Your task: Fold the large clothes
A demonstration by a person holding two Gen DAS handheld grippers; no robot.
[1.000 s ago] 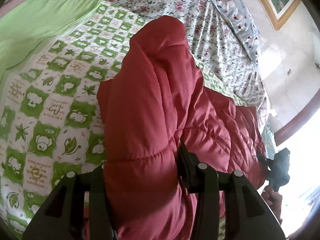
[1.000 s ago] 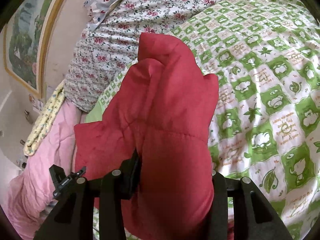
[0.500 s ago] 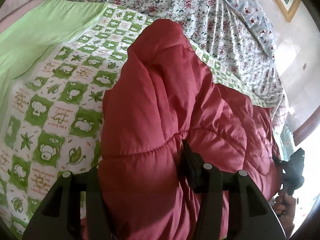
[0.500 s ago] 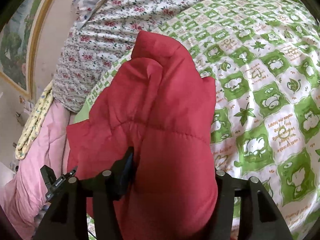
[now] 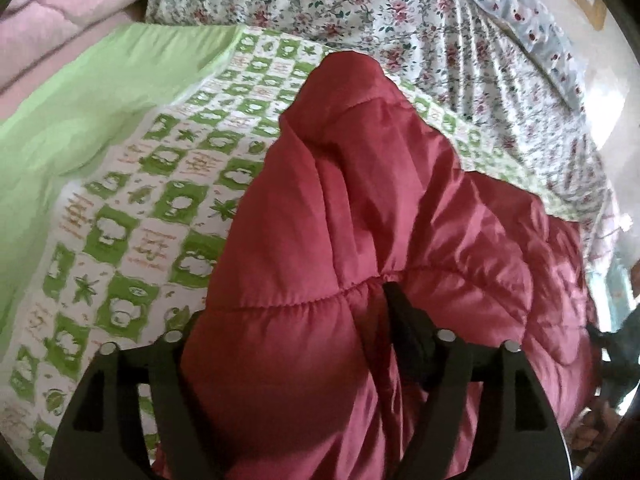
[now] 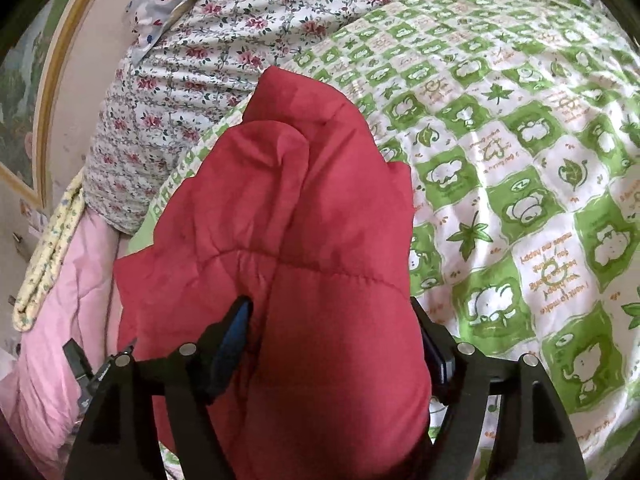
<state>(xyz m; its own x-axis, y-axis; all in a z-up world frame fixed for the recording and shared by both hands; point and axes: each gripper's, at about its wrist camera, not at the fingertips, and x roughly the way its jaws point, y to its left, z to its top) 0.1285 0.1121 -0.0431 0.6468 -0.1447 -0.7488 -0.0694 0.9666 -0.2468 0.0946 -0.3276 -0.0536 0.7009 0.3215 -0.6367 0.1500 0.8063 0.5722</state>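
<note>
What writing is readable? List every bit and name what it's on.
"want to make you happy": orange, upside down, on the green-checked bedspread; the words around it are blurred.
Orange lettering in the other squares: too blurred to read.
Red quilted jacket: no text visible.

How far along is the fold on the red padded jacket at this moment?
Done: the red padded jacket lies doubled in thick layers on the green checked quilt.
In hand: the left gripper and the right gripper both have their jaws opening, each with a bunch of the jacket between them.
Left: withdrawing the grippers; any further fold or smoothing cannot be judged from here.
</note>
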